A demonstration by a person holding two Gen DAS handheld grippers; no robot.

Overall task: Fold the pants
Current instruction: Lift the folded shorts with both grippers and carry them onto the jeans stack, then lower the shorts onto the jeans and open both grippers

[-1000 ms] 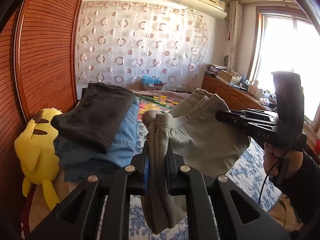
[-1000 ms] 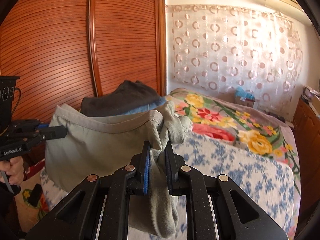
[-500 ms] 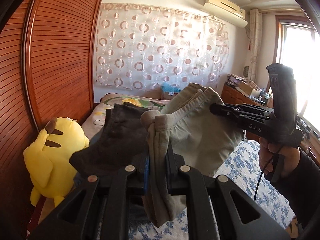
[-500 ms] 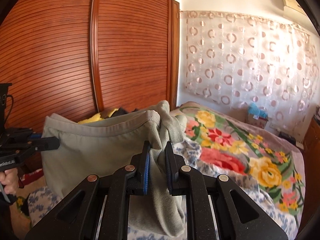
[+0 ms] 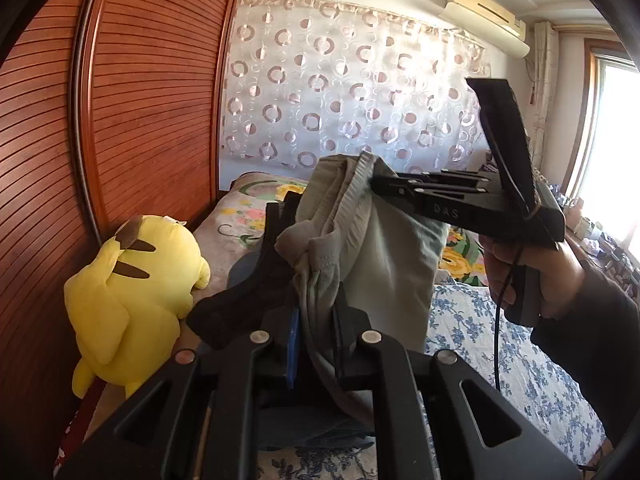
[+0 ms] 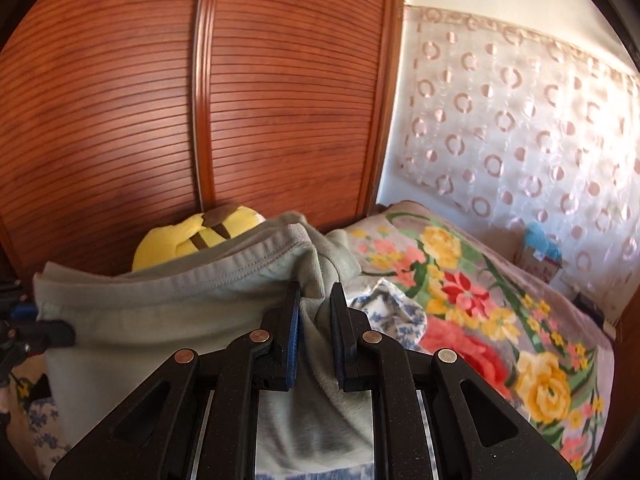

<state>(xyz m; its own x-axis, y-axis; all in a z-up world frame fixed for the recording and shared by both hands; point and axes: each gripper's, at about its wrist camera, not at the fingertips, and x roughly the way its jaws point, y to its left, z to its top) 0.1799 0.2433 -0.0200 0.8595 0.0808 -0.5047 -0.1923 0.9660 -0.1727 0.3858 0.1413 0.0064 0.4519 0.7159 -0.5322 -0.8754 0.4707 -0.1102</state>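
Grey-green pants (image 5: 384,264) hung in the air above the bed (image 5: 516,364), bunched cloth pinched at either end. Clamped nearly shut on one gathered end by the left gripper (image 5: 316,332), and likewise on the other by the right gripper (image 6: 314,332) (waistband stretched between). Behind: yellow plush toy (image 5: 132,292), dark folded clothes (image 5: 248,304), slatted wooden wardrobe (image 6: 200,100).
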